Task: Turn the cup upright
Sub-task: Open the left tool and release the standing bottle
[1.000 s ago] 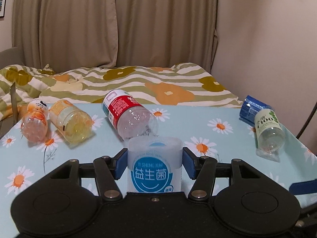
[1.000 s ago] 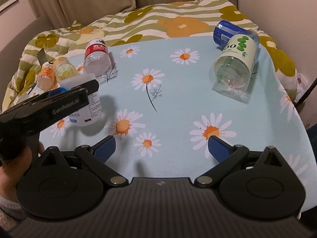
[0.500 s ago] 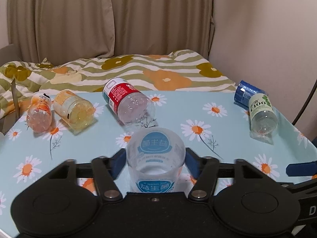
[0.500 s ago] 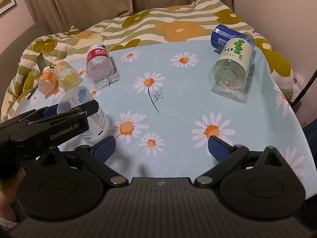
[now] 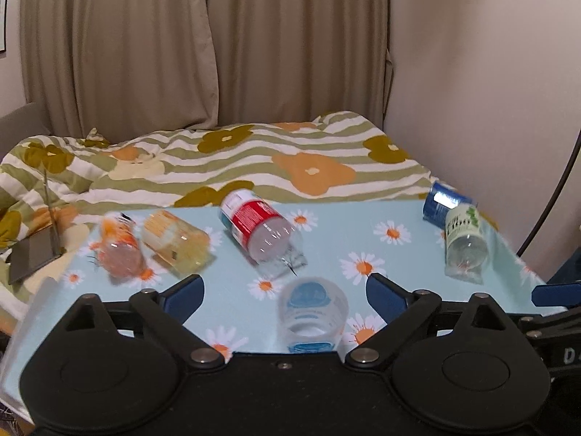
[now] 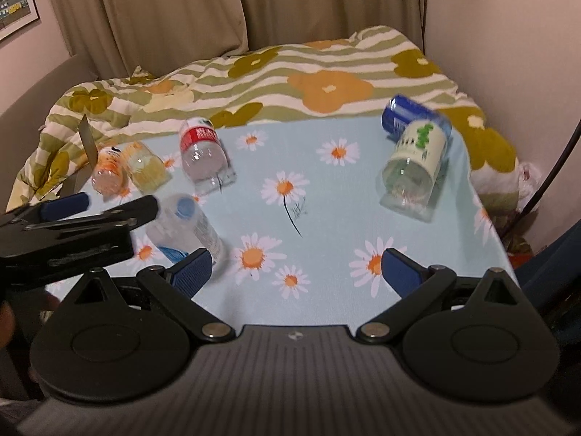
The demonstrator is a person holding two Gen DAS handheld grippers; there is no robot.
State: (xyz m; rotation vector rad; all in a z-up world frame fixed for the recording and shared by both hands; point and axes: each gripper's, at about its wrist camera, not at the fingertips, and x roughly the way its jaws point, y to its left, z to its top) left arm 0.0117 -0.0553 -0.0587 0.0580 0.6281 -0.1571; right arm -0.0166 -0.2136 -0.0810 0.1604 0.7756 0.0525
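Left gripper [image 5: 285, 292]: jaws spread wide, gripping nothing
Cup [image 5: 313, 315]: upright on the daisy cloth [image 5: 363, 232] between the left fingers, touching neither
Right gripper [image 6: 296, 267]: wide apart, empty
Red-labelled bottle [image 5: 259, 230]: lying ahead of the cup

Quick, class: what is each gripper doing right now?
Left gripper: open, holding nothing; the blue-label cup stands free between its jaws.
Right gripper: open, holding nothing.

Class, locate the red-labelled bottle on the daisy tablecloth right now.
In the left wrist view, the red-labelled bottle lies on its side mid-table near the far edge, between the yellowish cup and the green-labelled bottle.
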